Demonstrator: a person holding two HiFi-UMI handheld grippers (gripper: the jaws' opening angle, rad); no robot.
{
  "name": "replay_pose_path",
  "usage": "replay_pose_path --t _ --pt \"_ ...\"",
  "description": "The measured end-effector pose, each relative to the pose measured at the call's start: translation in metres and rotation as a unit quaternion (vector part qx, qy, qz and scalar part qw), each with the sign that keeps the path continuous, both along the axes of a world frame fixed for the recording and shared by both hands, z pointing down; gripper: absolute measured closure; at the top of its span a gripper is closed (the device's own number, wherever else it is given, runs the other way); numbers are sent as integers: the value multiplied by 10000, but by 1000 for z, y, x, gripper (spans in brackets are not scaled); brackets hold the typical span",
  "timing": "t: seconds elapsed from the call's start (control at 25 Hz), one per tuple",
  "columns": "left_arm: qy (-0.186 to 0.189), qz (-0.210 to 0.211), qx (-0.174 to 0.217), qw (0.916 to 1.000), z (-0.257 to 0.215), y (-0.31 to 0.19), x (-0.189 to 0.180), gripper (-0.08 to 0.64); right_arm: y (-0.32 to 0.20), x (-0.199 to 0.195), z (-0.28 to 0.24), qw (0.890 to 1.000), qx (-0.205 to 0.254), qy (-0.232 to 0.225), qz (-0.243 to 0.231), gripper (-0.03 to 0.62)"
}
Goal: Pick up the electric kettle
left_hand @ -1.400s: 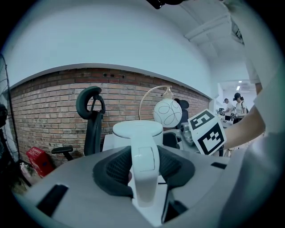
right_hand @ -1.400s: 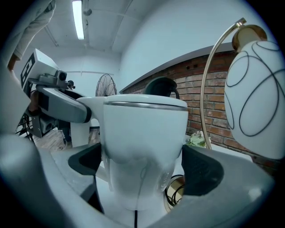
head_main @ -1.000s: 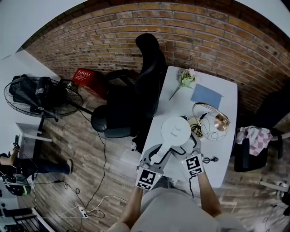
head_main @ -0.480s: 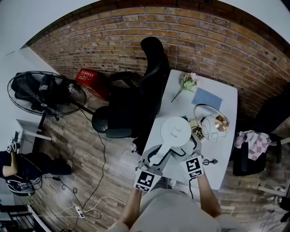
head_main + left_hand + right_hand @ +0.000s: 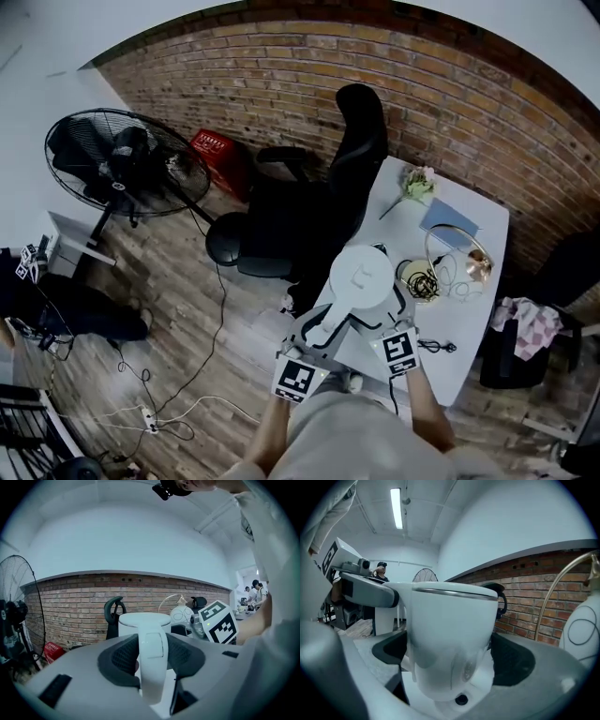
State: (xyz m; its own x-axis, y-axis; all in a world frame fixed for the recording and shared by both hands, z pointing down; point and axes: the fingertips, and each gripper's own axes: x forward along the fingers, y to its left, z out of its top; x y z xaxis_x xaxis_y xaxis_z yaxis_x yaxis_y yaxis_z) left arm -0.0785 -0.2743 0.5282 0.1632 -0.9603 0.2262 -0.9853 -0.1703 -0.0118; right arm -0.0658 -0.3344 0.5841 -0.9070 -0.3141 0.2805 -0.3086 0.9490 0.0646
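the kettle (image 5: pixel 363 277), at the near edge of the table (image 5: pixel 459 314), was pinched at its handle (image 5: pixel 152 641) by the left gripper (image 5: pixel 152 660) and clamped round its body by the right gripper (image 5: pixel 452 667), seemingly so that its weight was shared and tipping prevented.

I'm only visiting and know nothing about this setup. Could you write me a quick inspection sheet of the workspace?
Surface: white table in front of a brick wall.
Job's things: white electric kettle, upright, lid closed, near the table's edge.
Clutter: flower, blue pad and gold wire lamp behind the kettle.
Grippers: left gripper clamped on the kettle's handle; right gripper has its jaws against both sides of the kettle's body.
Cables: loose cable and power strip on the wooden floor.
Surroundings: black office chair, standing fan, red crate.
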Motion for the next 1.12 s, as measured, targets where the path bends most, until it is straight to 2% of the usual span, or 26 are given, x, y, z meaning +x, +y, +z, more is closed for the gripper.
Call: replay_pose_path --t 0.44,0.64,1.04,1.12 --pt "-28 -879 151 9960 -18 44 -36 397 42 -48 -17 9957 168 -55 -906 35" --pt "-44 -1228 210 9922 -25 68 -50 397 67 -66 -24 9930 37 -102 -1178 35" --pt "-33 -1808 255 9832 -34 114 -74 397 114 -96 -34 9841 57 -129 -1771 35" --pt "-164 -1846 397 9819 -40 121 -78 397 123 -101 -35 9822 51 -141 -1872 35"
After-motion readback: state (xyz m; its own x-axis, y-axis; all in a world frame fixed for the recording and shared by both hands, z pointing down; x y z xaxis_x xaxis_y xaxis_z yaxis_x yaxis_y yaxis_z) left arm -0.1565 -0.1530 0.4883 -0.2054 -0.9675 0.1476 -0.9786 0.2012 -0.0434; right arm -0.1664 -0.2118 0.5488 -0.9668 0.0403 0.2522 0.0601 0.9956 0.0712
